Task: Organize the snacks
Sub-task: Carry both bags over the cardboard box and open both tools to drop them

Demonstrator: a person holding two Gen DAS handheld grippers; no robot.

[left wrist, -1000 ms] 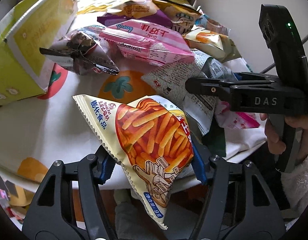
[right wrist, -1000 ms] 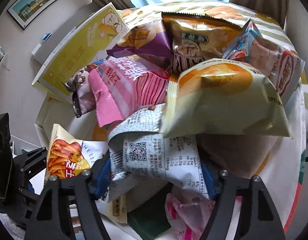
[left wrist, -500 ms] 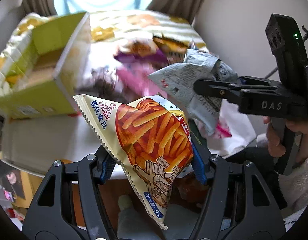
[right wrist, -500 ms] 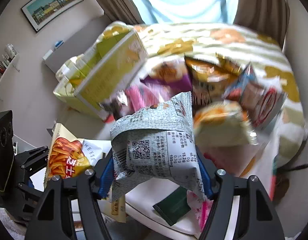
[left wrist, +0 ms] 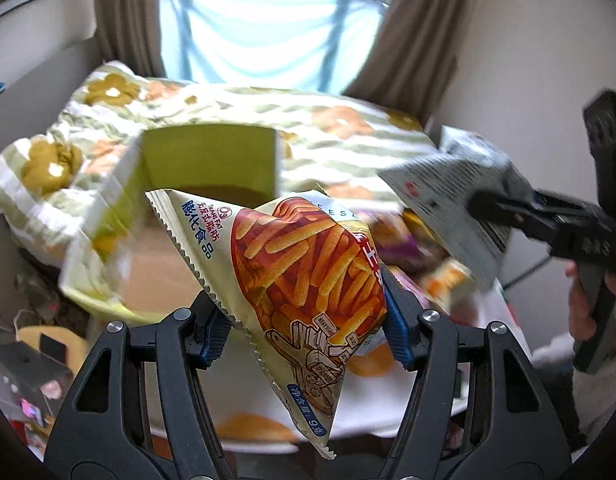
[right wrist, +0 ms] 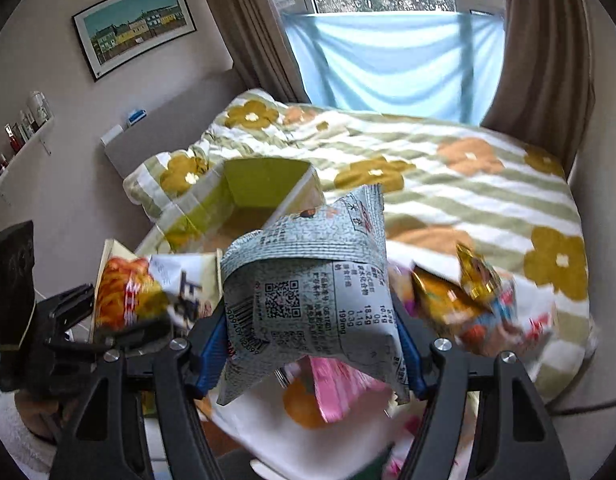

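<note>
Left gripper (left wrist: 306,326) is clamped on a pouch of orange snack sticks (left wrist: 300,264); right gripper (right wrist: 309,350) is clamped on a grey packet (right wrist: 311,304). Both are held in the air before an open yellow-green box (left wrist: 204,168), above the remaining snack pile (right wrist: 471,304).

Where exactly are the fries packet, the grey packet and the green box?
Fries packet (left wrist: 308,264): left wrist view, on the printed fries.
Grey packet (right wrist: 308,292): right wrist view, on the printed back panel.
Green box (left wrist: 212,160): left wrist view, on its inner back wall.
</note>
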